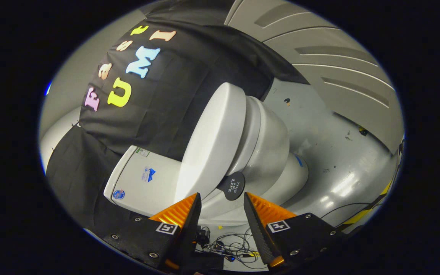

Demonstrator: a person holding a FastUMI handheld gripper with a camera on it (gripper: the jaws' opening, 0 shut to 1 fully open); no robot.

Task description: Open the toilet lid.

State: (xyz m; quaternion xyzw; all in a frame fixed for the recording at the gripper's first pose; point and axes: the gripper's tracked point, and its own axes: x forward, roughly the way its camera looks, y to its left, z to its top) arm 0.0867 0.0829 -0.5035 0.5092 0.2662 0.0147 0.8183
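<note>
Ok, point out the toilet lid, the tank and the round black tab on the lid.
toilet lid (214, 141), gripper view, middle of its smooth top face.
tank (143, 183), gripper view, its white side wall.
round black tab (232, 186), gripper view, centre of the disc, just ahead of the open hand-held gripper (222, 202).

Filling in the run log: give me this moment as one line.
tongs: open, empty | lid: partly raised off seat | black tab: just ahead, between fingers | contact: none

Glossy grey floor (330, 160) with light glare, black cloth wall (166, 99), loose cables (231, 248) on the floor.
</note>
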